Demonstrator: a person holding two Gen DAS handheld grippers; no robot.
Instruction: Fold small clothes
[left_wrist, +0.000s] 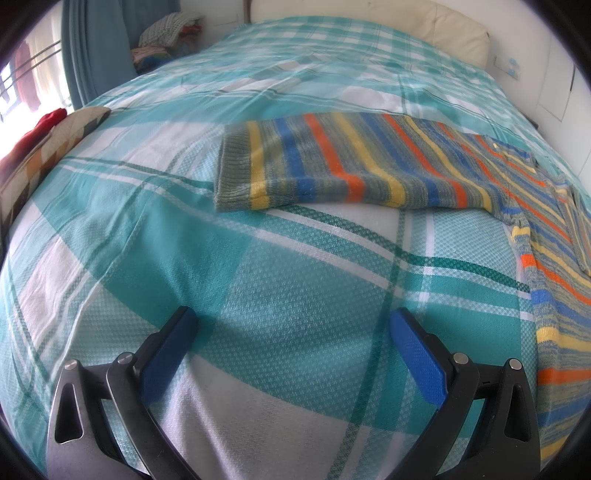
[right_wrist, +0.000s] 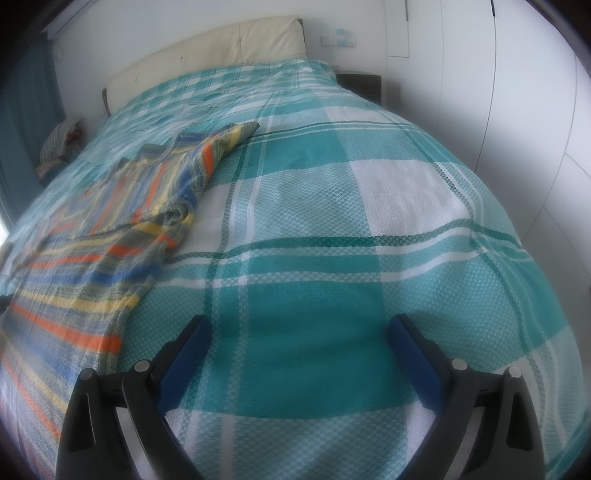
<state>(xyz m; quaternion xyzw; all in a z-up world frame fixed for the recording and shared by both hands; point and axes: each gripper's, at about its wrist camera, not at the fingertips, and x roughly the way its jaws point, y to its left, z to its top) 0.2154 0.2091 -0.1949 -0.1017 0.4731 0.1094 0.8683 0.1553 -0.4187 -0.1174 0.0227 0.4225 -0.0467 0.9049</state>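
The striped sweater (left_wrist: 369, 166) was spread flat on the bed (left_wrist: 258, 277), across the frame's upper right. The left gripper (left_wrist: 293, 321) and right gripper (right_wrist: 301, 326) were held apart, empty. No writing could be read.

Striped sweater (left_wrist: 369, 166): far side cut off by right frame edge, left wrist view; in right wrist view (right_wrist: 92, 236) near part cut off at left edge, stripes blurred. Clothes pile (left_wrist: 166, 37) beyond sweater: too small/blurred to ID items.
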